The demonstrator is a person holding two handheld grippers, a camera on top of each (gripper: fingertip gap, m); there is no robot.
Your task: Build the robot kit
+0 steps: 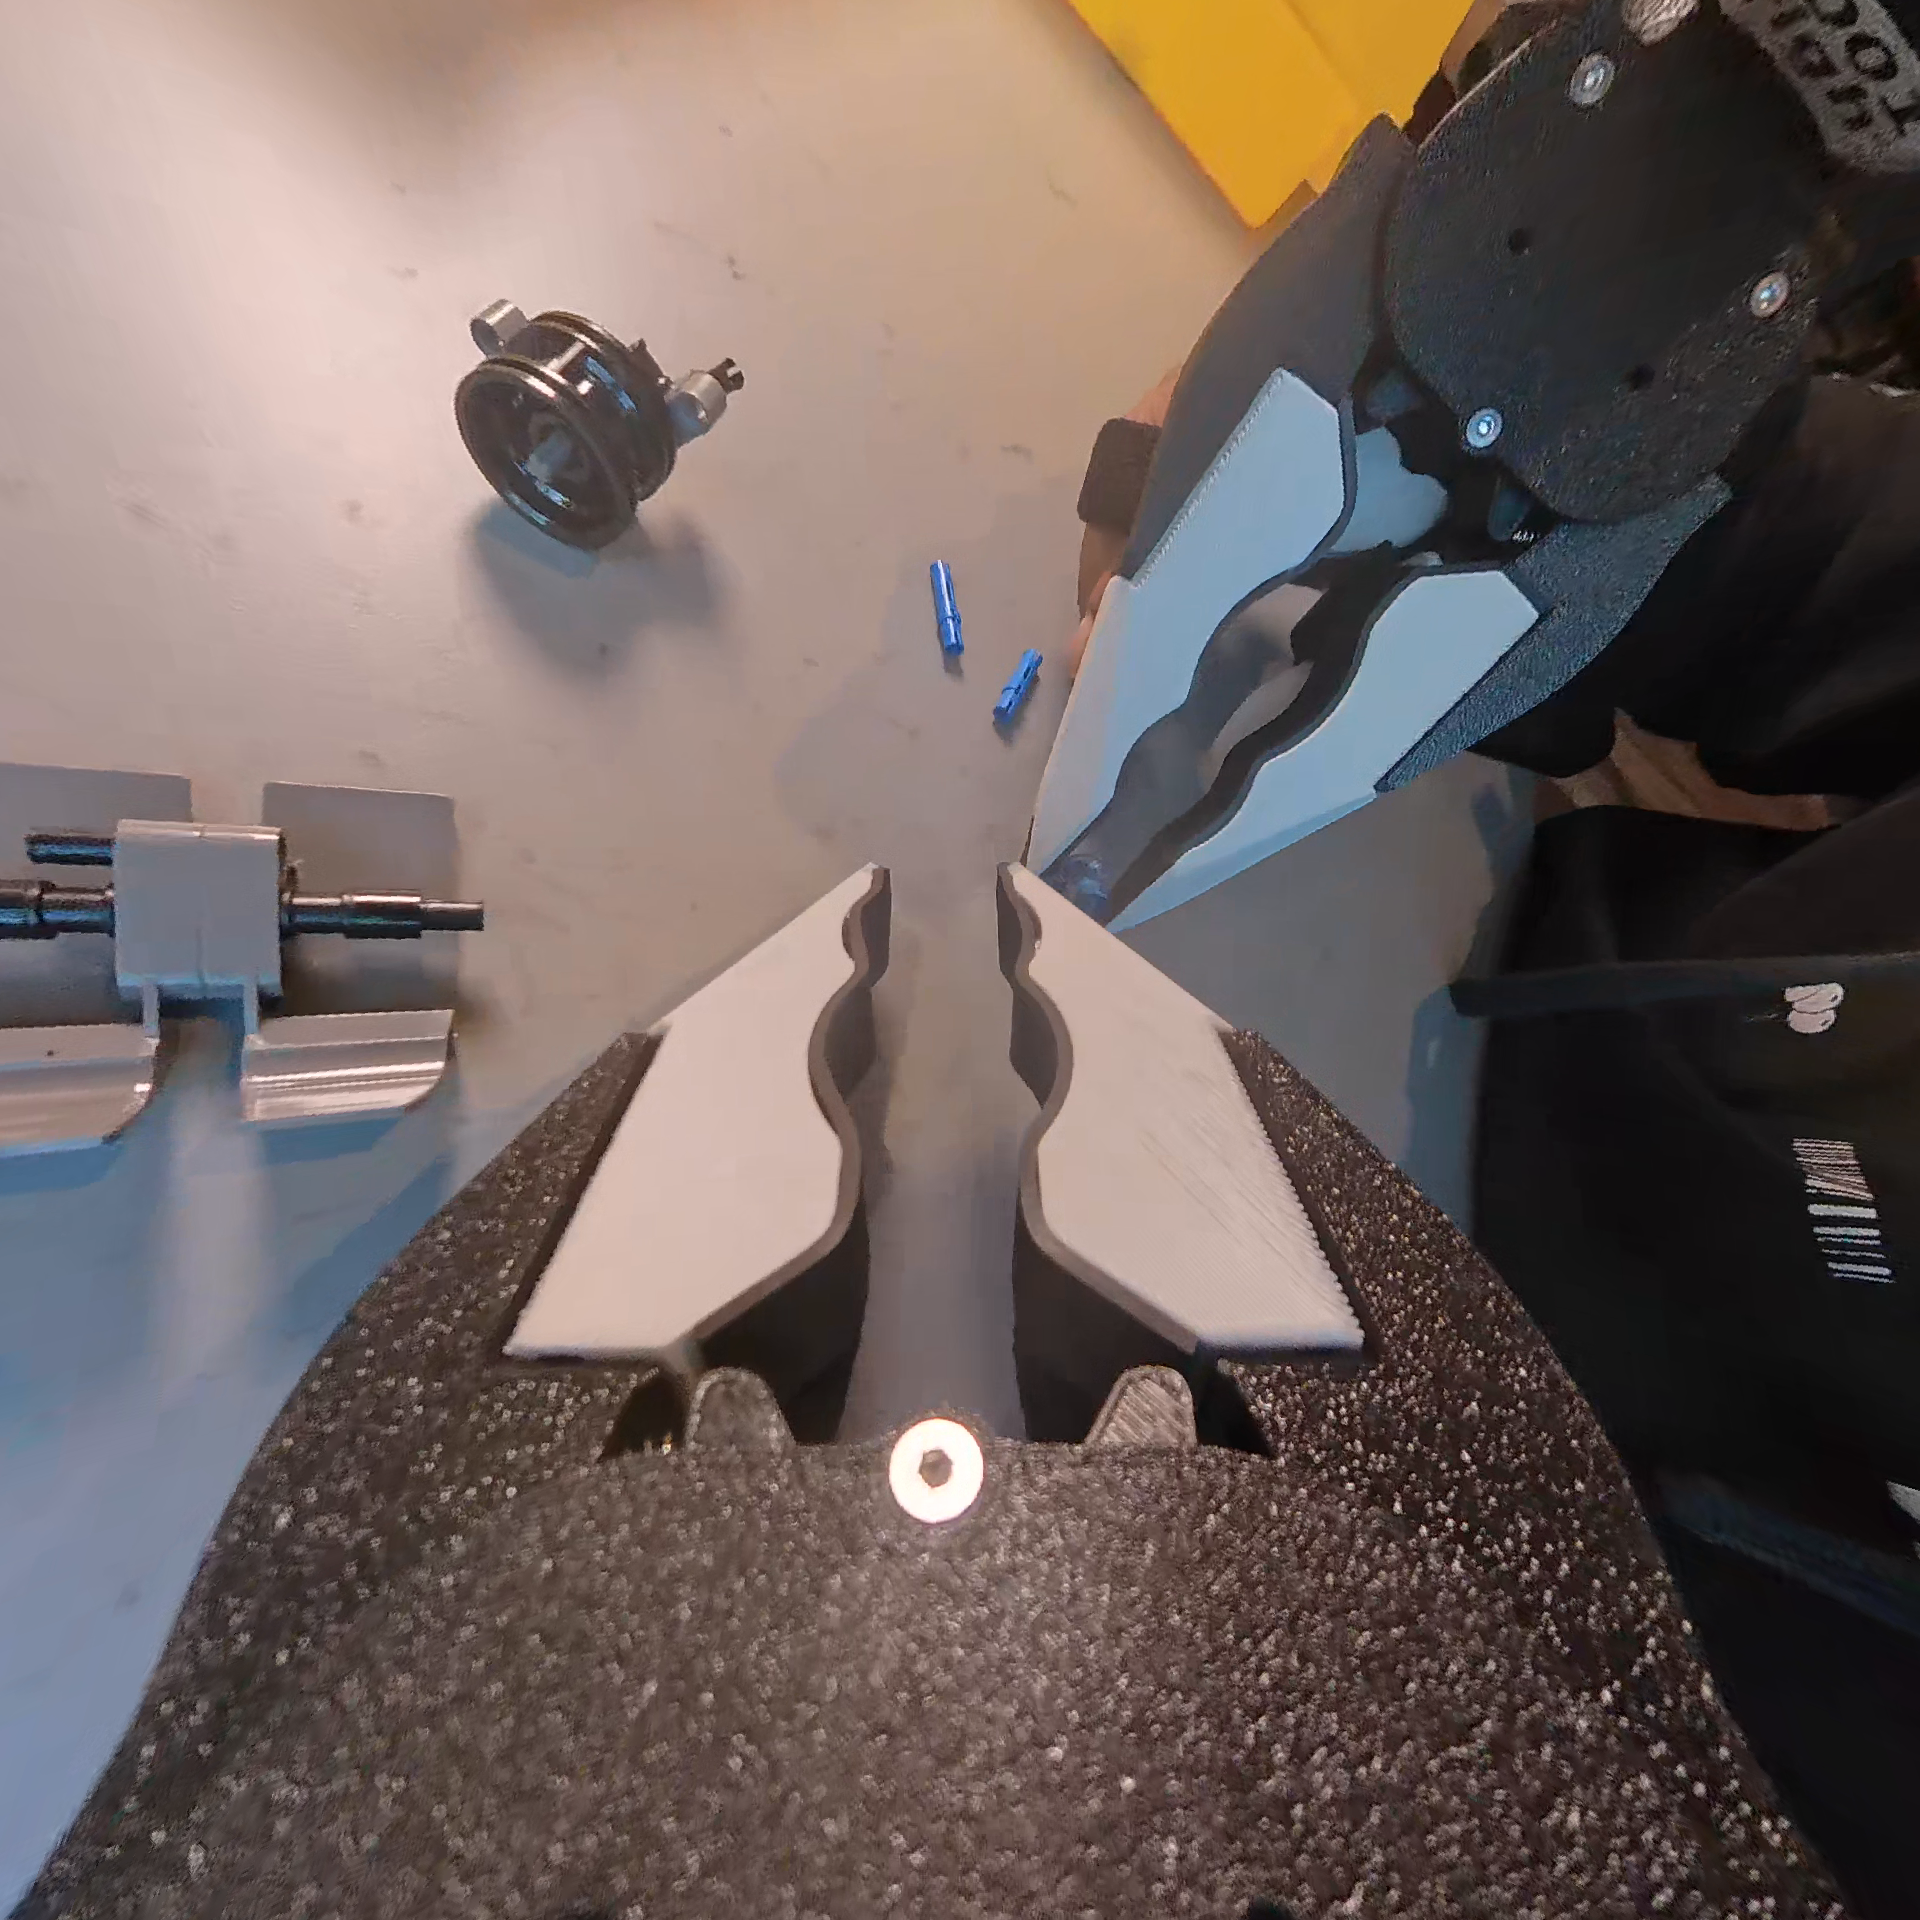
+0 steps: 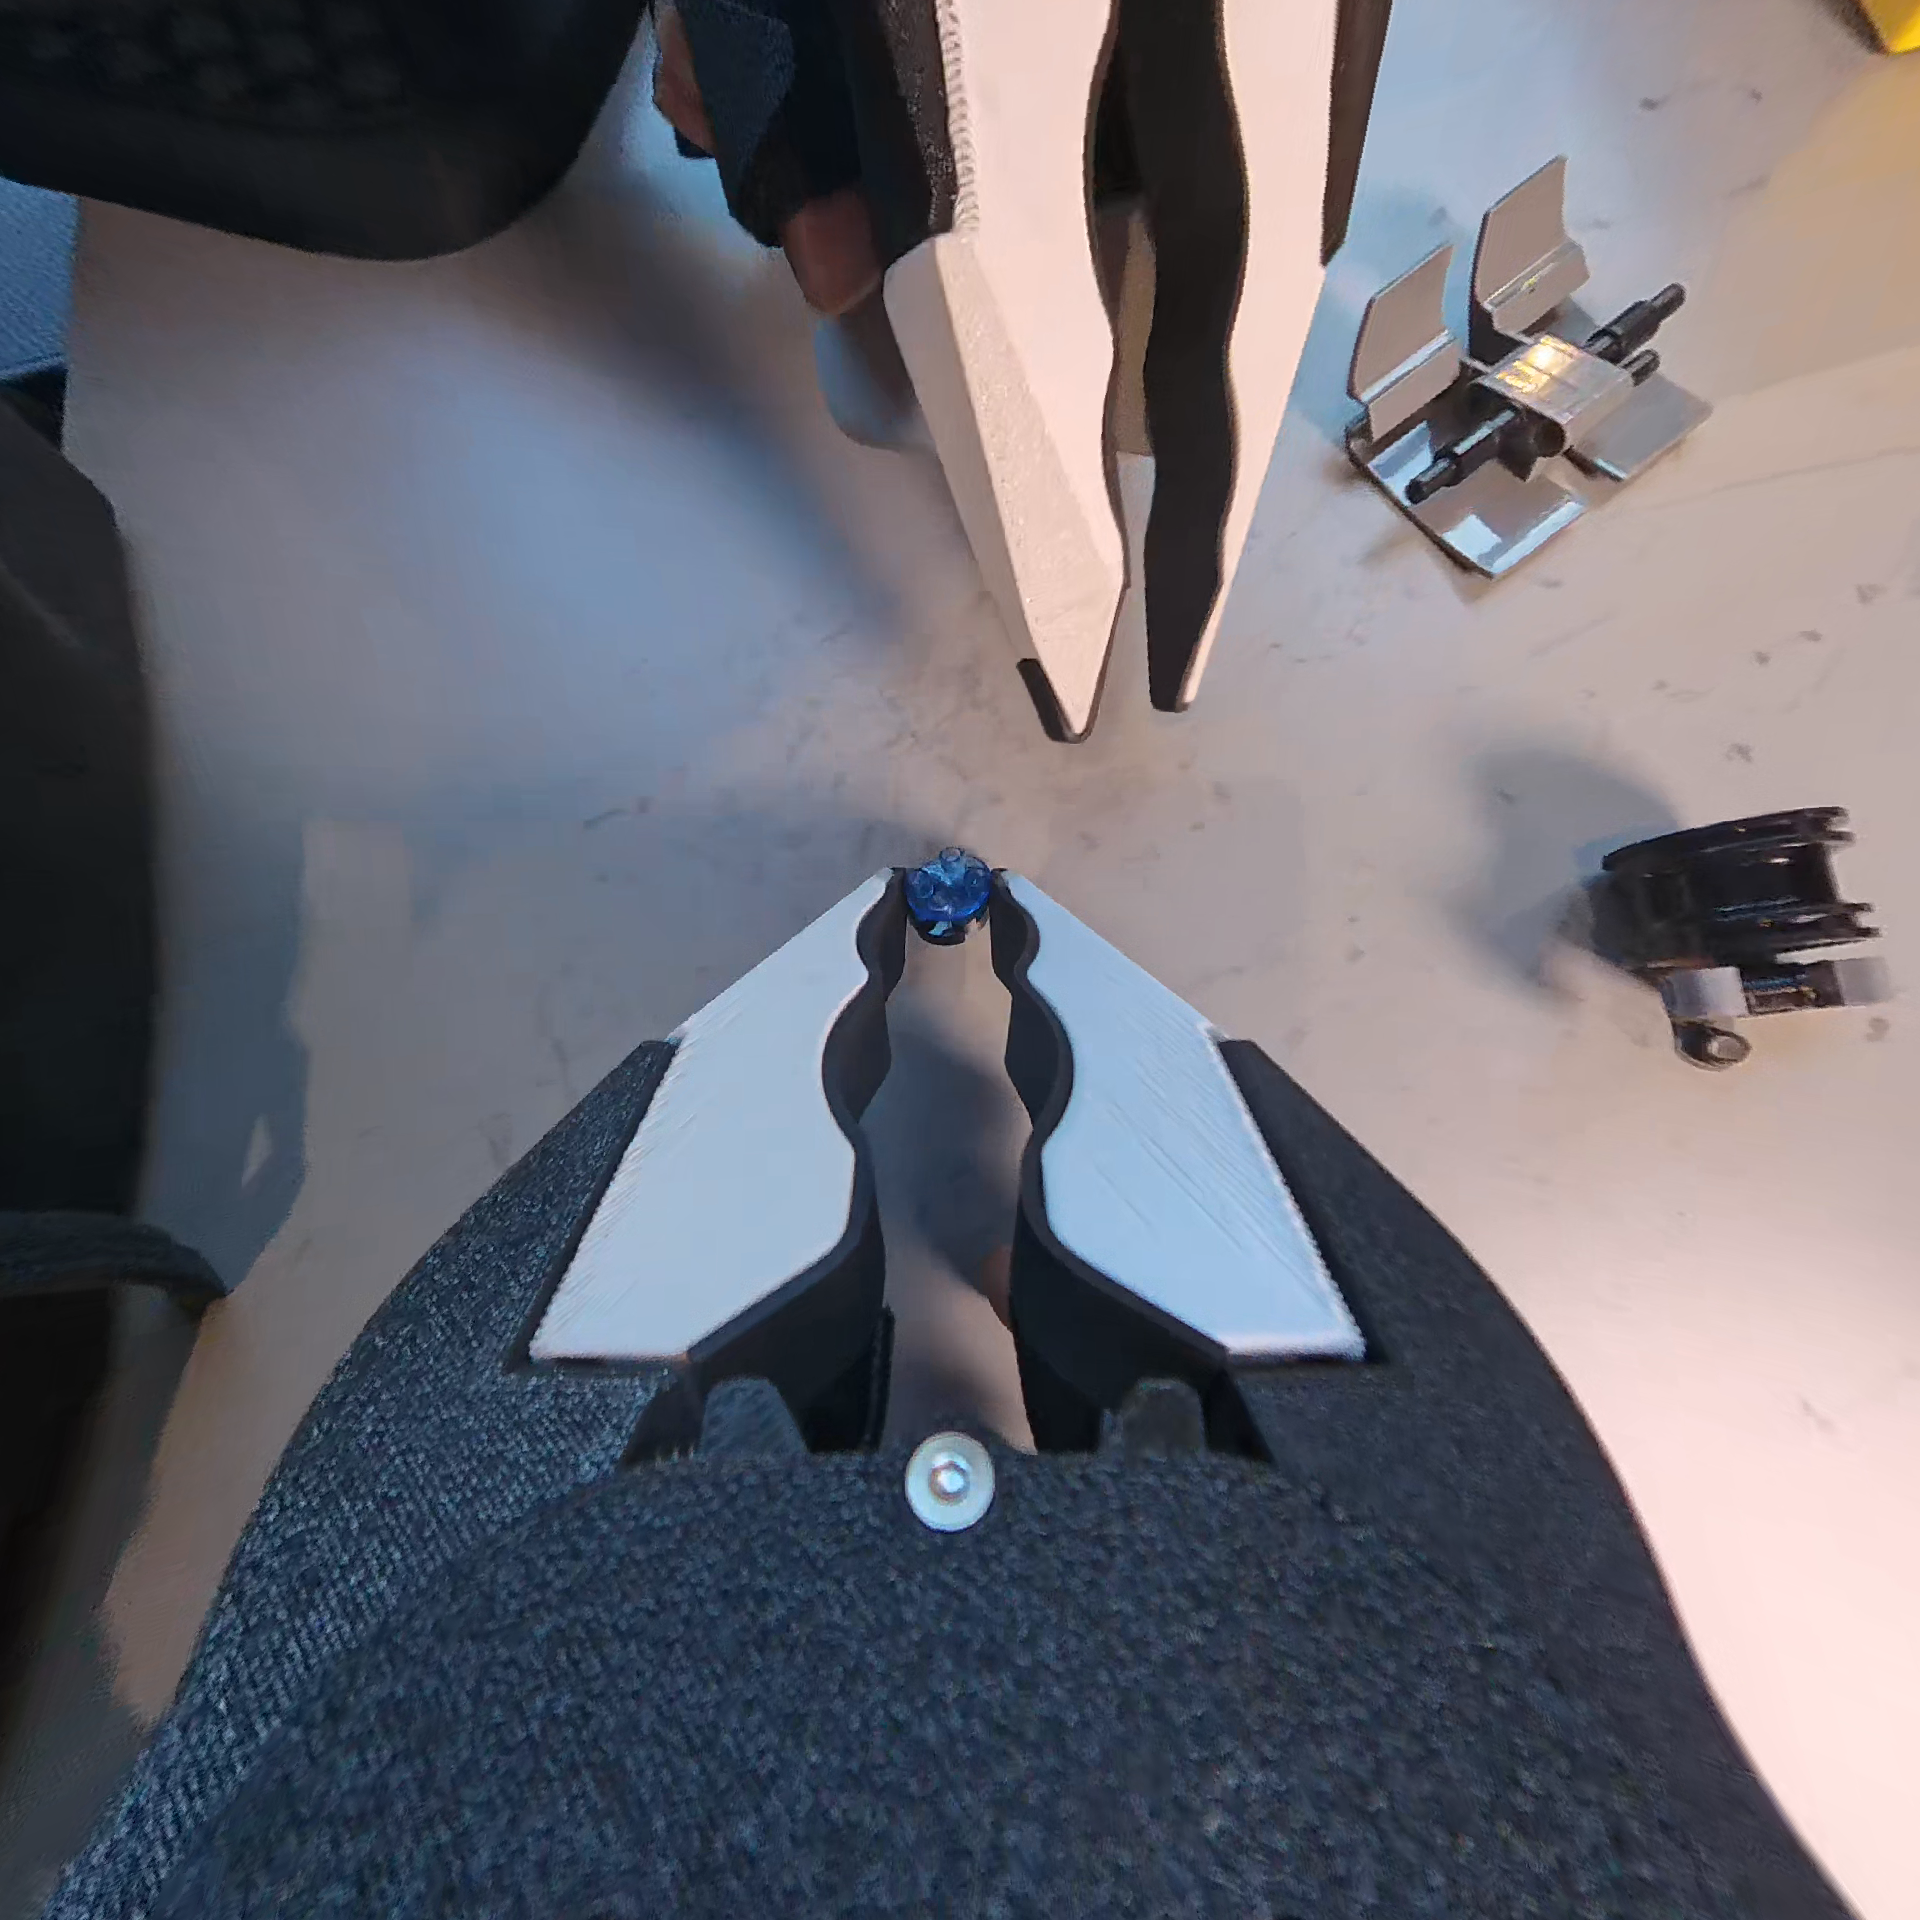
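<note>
Right gripper pinched a small translucent blue round stud at its fingertips, above the pale table. Left gripper hung narrowly parted, empty, tips nearly facing it. 2 blue plastic pins, black pulley wheel, grey axle bracket lay apart.

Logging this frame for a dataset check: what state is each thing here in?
Right tool: shut on a blue pin.
Left tool: open, empty, above the table.
Two loose blue pins: lying flat, apart.
Black wheel: tilted on the table.
Grey bracket piece: resting, black axles through it.
</note>
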